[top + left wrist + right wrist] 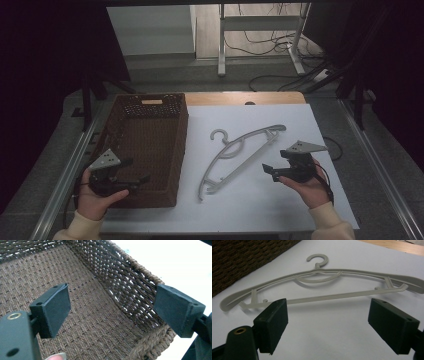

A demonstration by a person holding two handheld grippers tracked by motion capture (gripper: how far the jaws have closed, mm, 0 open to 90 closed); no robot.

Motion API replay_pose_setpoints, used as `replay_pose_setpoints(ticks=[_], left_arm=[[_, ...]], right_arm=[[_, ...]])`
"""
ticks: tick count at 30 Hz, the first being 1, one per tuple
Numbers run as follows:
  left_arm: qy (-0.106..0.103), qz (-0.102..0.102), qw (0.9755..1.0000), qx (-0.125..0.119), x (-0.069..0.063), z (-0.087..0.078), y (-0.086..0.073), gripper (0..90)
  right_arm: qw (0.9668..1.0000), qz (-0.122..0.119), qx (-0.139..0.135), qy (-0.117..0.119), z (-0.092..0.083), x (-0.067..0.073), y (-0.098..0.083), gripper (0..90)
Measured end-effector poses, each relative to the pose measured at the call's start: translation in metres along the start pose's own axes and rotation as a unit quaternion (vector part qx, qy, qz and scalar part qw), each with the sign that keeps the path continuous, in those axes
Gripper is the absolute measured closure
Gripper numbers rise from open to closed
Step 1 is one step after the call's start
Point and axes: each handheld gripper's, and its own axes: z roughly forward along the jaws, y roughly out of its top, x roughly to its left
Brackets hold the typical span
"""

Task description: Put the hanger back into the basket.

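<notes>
White tabletop (pixel 332 335), hanger (pixel 322 287) beyond fingers (pixel 273 323)

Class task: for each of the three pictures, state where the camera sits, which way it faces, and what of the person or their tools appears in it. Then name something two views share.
High view: above the person's side, facing forward and down on the table; both hands, left gripper, right gripper.
Left gripper view: on the left gripper, facing into the woven basket; its open jaws, a fingertip.
Right gripper view: on the right gripper, facing the hanger; its open jaws.
Shared: hanger and basket in the high and right gripper views.
</notes>
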Motion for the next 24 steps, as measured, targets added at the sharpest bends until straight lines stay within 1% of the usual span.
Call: replay_pose_setpoints(ticks=[7,11,13,16,24], left_arm=[[0.000,-0.001,1.0000,-0.001,0.000,0.000,0.000,14.2],[0.000,0.000,1.0000,0.000,0.000,0.000,0.000,14.3],[0.000,-0.001,1.0000,-0.001,0.000,0.000,0.000,14.2],[0.001,-0.001,1.0000,-0.001,0.000,-0.001,0.000,14.3],[0.000,0.001,1.0000,0.001,0.000,0.000,0.001,14.2]], right_arm=[[1.0000,0.004,0.008,-0.003,0.009,0.004,0.010,18.3],[0.9998,0.012,0.017,-0.007,0.018,0.008,0.019,19.1],[0.9996,0.019,0.018,-0.004,0.022,0.009,0.022,19.3],[0.9995,0.023,0.021,-0.001,0.027,0.011,0.024,19.3],[0.9994,0.018,0.029,0.005,0.034,0.016,0.026,19.9]])
